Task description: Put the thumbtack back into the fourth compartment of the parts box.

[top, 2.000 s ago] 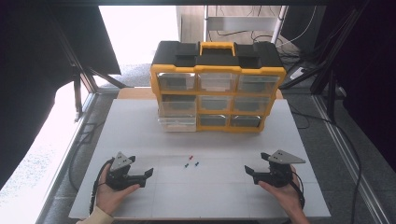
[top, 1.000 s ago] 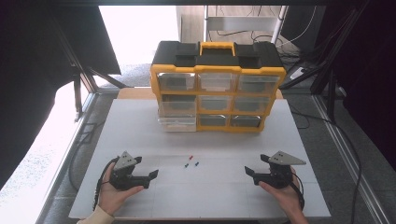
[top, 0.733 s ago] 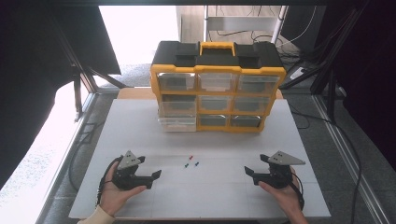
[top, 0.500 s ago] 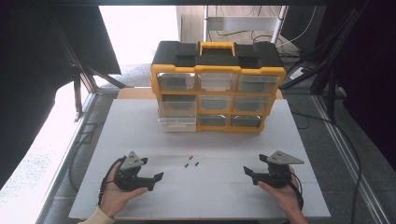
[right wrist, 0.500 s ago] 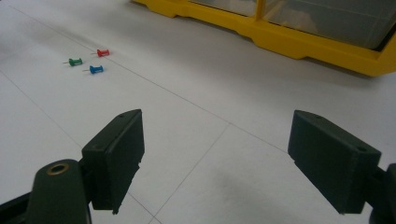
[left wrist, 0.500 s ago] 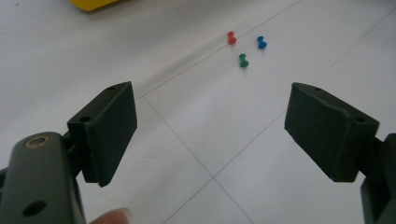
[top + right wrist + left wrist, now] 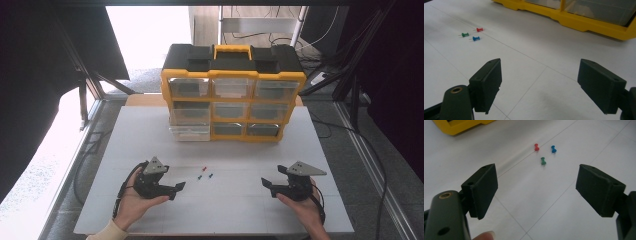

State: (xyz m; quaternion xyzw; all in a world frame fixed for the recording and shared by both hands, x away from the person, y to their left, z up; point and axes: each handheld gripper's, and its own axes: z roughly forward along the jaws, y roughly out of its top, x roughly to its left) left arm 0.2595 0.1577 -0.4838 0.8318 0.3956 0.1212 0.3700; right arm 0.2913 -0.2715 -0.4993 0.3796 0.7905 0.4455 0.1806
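Observation:
Three push pins lie close together on the white table: a red pin (image 7: pixel 204 168) (image 7: pixel 536 147) (image 7: pixel 479 29), a green pin (image 7: pixel 199 177) (image 7: pixel 543 161) (image 7: pixel 465 34) and a blue pin (image 7: pixel 210 176) (image 7: pixel 553 149) (image 7: pixel 476 38). My left gripper (image 7: pixel 178 189) (image 7: pixel 537 192) is open and points at the pins from the left, a short way off. Over at the table's right side my right gripper (image 7: pixel 266 187) (image 7: pixel 549 86) is open too, aimed left, with nothing between its jaws.
A yellow and black organiser (image 7: pixel 233 92) (image 7: pixel 584 20) with clear drawers stands at the back of the table (image 7: pixel 150 135); its bottom-left drawer (image 7: pixel 190 131) sticks out a little. A metal frame and cables surround the table.
My left gripper has moved right, closer to the pins. The right gripper has barely shifted.

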